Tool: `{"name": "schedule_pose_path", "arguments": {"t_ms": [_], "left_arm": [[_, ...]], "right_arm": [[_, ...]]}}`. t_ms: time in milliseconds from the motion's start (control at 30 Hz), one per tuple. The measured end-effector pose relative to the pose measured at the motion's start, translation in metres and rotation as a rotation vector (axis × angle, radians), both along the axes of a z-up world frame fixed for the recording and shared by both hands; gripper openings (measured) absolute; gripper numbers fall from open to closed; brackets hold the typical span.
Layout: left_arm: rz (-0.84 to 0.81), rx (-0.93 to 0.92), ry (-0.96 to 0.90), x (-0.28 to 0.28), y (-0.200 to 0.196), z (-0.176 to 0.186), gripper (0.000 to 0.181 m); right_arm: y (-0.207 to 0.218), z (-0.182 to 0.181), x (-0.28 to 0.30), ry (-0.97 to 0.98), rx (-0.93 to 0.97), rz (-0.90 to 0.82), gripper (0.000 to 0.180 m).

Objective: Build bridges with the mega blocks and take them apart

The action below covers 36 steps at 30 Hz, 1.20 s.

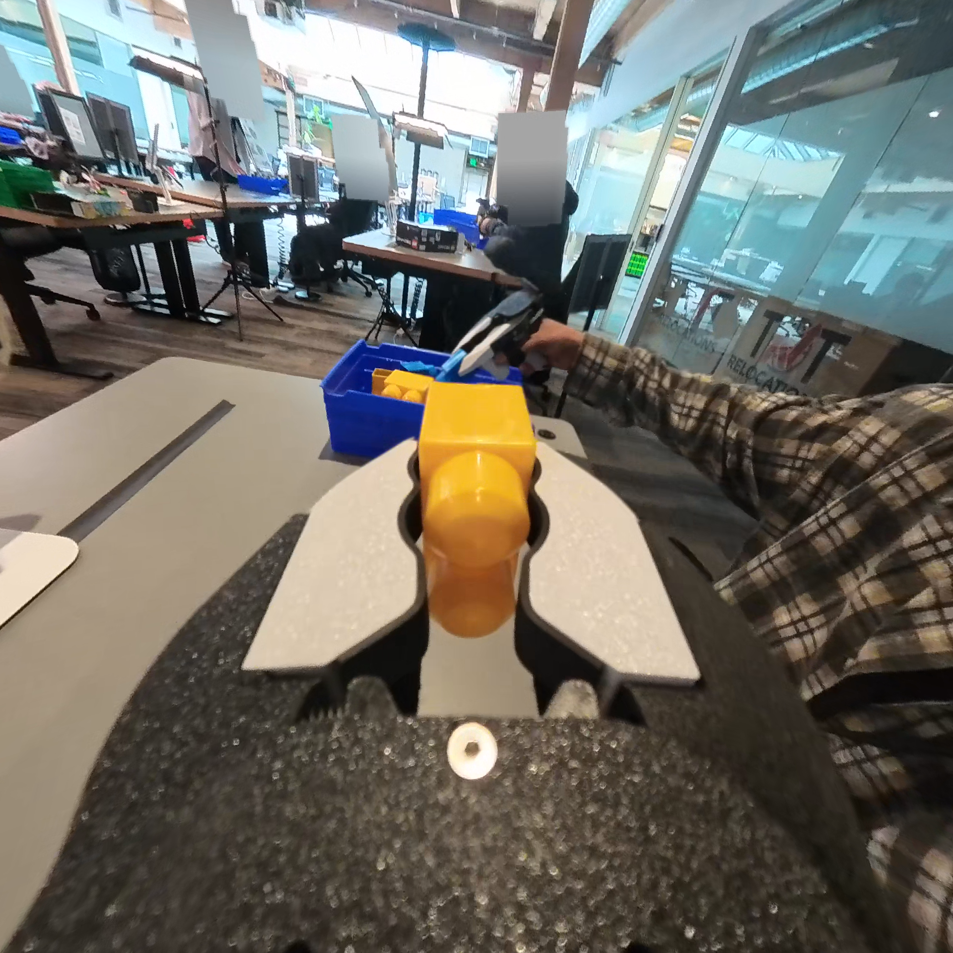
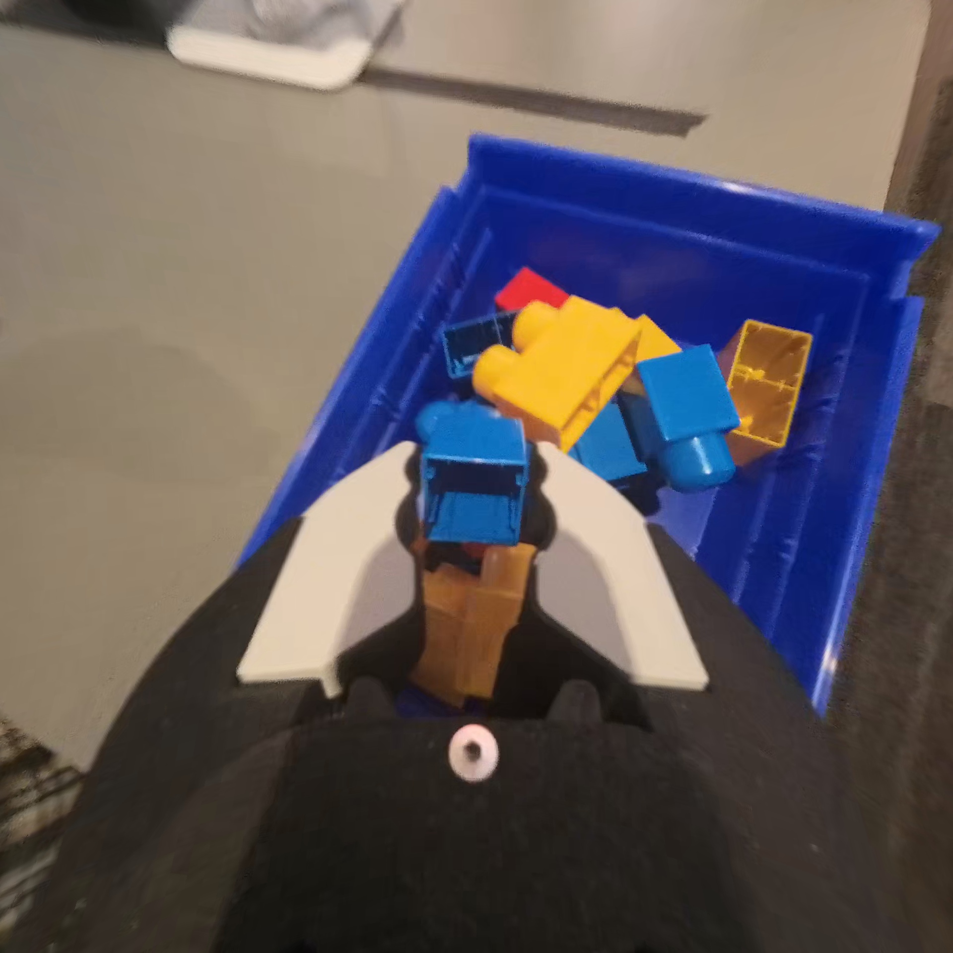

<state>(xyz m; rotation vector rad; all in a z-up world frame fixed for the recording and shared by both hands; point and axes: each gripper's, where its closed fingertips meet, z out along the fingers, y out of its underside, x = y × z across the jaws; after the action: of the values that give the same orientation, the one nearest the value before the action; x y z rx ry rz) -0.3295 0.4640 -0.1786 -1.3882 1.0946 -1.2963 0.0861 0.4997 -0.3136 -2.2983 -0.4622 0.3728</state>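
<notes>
Left gripper [image 1: 474,495]: fingers clamped on yellow block [image 1: 477,464], above counter [image 1: 154,464]. Right gripper [image 2: 474,495]: fingers clamped on blue block [image 2: 472,485] over blue bin [image 2: 722,206]. Step: fetching pcs. Next, prob.: carry both to counter, align studs.

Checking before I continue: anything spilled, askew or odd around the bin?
Nothing spilled. The blocks lie jumbled inside the blue bin, as expected. Each gripper holds one: left gripper a yellow block, right gripper a blue block.

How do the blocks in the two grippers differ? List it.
The left gripper holds a yellow block, studs toward the camera; the right gripper holds a blue block, hollow underside toward the camera. Yellow is above the table; blue over the blue bin. Both are clamped.
</notes>
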Motion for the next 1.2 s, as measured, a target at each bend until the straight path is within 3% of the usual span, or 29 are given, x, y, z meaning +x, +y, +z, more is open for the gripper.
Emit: {"name": "schedule_pose_path", "arguments": {"t_ms": [67, 133, 200, 333, 467, 633, 900, 967, 1067, 1200], "left_arm": [[-0.005, 0.002, 0.03, 0.004, -0.001, -0.007, 0.036], [-0.006, 0.006, 0.049, 0.006, -0.001, -0.013, 0.036], [-0.008, 0.005, 0.047, 0.007, 0.0, -0.015, 0.036], [-0.037, -0.048, -0.037, 0.009, 0.004, -0.009, 0.036], [-0.072, -0.118, -0.113, 0.013, 0.005, -0.009, 0.036], [-0.075, -0.14, -0.12, 0.016, 0.007, -0.013, 0.036], [-0.087, -0.132, -0.092, 0.024, 0.004, -0.019, 0.036], [-0.095, -0.134, -0.095, 0.026, 0.003, -0.02, 0.036], [-0.092, -0.119, -0.116, 0.023, 0.004, -0.016, 0.037], [-0.037, -0.076, -0.176, 0.009, 0.007, 0.006, 0.065]], "right_arm": [[0.007, -0.008, 0.003, -0.028, 0.021, -0.001, 0.069], [0.016, 0.011, -0.005, -0.002, 0.121, 0.008, 0.077], [0.021, 0.047, -0.034, 0.089, 0.263, 0.065, 0.076], [-0.002, 0.1, -0.152, 0.337, 0.453, 0.376, 0.073], [-0.03, 0.103, -0.272, 0.572, 0.402, 0.641, 0.071], [-0.034, 0.08, -0.367, 0.687, 0.229, 0.79, 0.064], [-0.037, 0.085, -0.412, 0.699, 0.175, 0.89, 0.052], [-0.04, 0.084, -0.417, 0.67, 0.163, 0.922, 0.037], [-0.043, 0.082, -0.415, 0.597, 0.164, 0.923, 0.036], [-0.039, 0.091, -0.374, 0.563, 0.166, 0.832, 0.035]]}}
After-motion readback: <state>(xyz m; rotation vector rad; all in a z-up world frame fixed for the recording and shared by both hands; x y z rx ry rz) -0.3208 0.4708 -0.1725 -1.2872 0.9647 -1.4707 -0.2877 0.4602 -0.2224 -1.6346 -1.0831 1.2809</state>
